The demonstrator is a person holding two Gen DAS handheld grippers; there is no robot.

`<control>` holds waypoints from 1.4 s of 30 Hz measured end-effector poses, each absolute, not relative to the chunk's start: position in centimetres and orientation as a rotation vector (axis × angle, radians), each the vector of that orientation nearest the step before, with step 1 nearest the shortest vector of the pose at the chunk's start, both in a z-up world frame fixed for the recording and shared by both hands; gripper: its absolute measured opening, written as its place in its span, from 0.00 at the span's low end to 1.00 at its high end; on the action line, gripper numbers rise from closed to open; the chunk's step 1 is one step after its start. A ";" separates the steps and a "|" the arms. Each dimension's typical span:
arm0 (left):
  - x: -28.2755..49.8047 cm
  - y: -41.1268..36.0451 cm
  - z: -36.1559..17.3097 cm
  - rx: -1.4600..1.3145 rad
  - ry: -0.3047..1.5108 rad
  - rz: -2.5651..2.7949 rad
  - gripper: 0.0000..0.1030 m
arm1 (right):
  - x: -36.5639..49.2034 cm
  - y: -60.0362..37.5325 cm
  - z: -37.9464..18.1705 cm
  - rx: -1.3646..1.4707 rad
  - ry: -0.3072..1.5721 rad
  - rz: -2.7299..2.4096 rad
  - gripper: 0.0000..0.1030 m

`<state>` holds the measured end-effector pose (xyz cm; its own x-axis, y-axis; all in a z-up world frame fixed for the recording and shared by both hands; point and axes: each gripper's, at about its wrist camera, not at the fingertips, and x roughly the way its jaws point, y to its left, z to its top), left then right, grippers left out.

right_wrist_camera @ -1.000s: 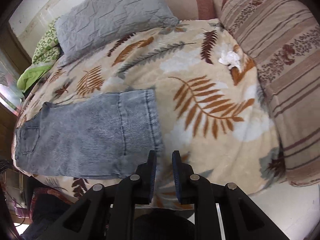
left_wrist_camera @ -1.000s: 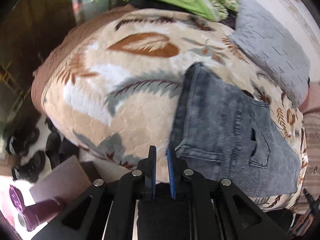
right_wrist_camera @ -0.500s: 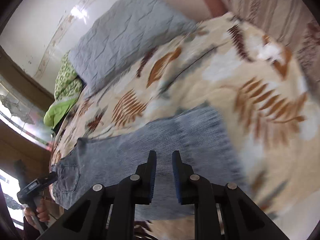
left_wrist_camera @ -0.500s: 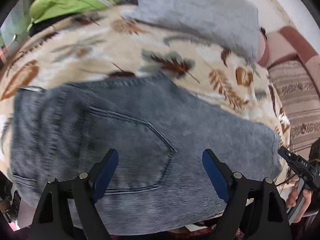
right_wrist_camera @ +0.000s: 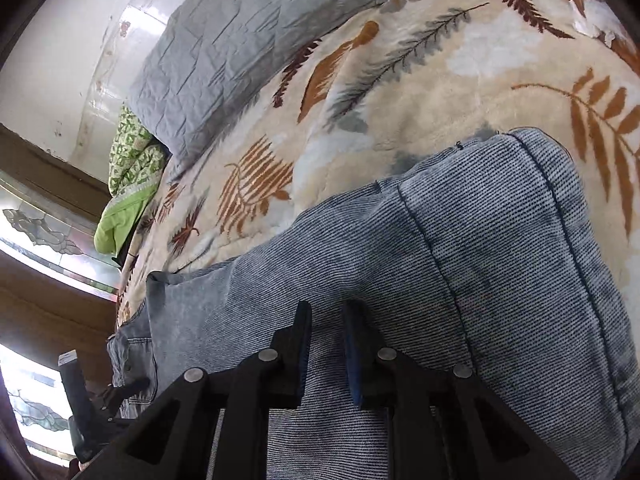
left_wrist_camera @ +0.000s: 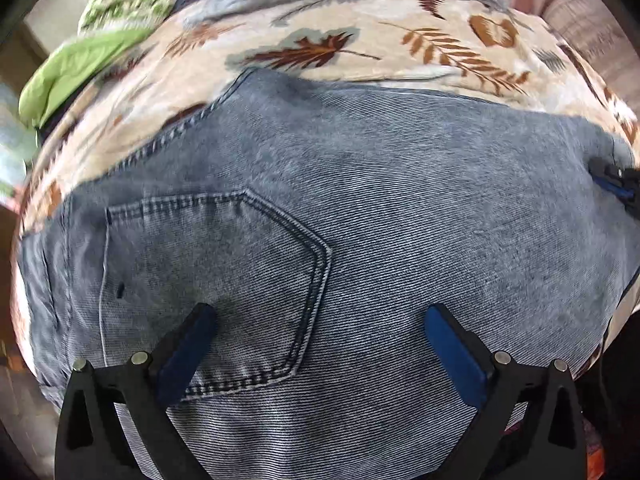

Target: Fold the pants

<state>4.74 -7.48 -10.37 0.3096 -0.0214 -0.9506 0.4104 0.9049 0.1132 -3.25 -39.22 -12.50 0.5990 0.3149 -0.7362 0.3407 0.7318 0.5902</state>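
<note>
Grey-blue denim pants (left_wrist_camera: 380, 208) lie folded on a leaf-print blanket (left_wrist_camera: 360, 48). My left gripper (left_wrist_camera: 320, 328) is open wide, just above the seat, its blue pads (left_wrist_camera: 188, 344) on either side of the back pocket (left_wrist_camera: 224, 280). My right gripper (right_wrist_camera: 326, 320) hovers low over the folded leg end of the pants (right_wrist_camera: 460, 264), its jaws a narrow gap apart with nothing between them. The right gripper also shows at the right edge of the left wrist view (left_wrist_camera: 616, 186). The left gripper shows at the lower left of the right wrist view (right_wrist_camera: 100, 400).
A grey quilted pillow (right_wrist_camera: 248, 44) lies at the head of the bed, with green bedding (right_wrist_camera: 128, 184) beside it. The blanket also shows in the right wrist view (right_wrist_camera: 460, 64). A white crumpled tissue (right_wrist_camera: 596, 20) lies on the blanket. A striped cushion (left_wrist_camera: 592, 36) is at the right.
Both grippers have dropped closer to the pants. The left gripper opened wide and now sits over the back pocket. The right gripper swung over the folded leg end.
</note>
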 end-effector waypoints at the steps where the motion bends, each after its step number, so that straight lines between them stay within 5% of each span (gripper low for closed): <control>1: 4.8 -7.5 -10.4 0.362 1.232 -0.295 1.00 | -3.1 -39.2 -12.5 0.779 0.955 -0.015 0.18; 13: 5.6 -8.7 -9.6 0.357 1.311 -0.235 1.00 | -3.1 -40.0 -11.8 0.853 0.930 -0.013 0.20; 20: 7.0 -5.8 -5.7 0.234 1.210 -0.123 1.00 | -4.4 -38.4 -8.6 0.739 0.815 0.084 0.20; 32: 7.3 0.9 -8.4 0.248 1.251 0.043 1.00 | -2.6 -32.1 -11.1 0.496 1.036 0.174 0.20; 42: 8.1 -0.4 -7.3 0.274 1.211 0.045 1.00 | -2.2 -33.1 -11.4 0.610 1.008 0.174 0.19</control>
<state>8.05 -0.43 -7.35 0.3552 0.1794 -0.9174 0.1114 0.9663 0.2322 -2.19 -33.13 -11.45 0.5355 0.4082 -0.7393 0.1375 0.8215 0.5533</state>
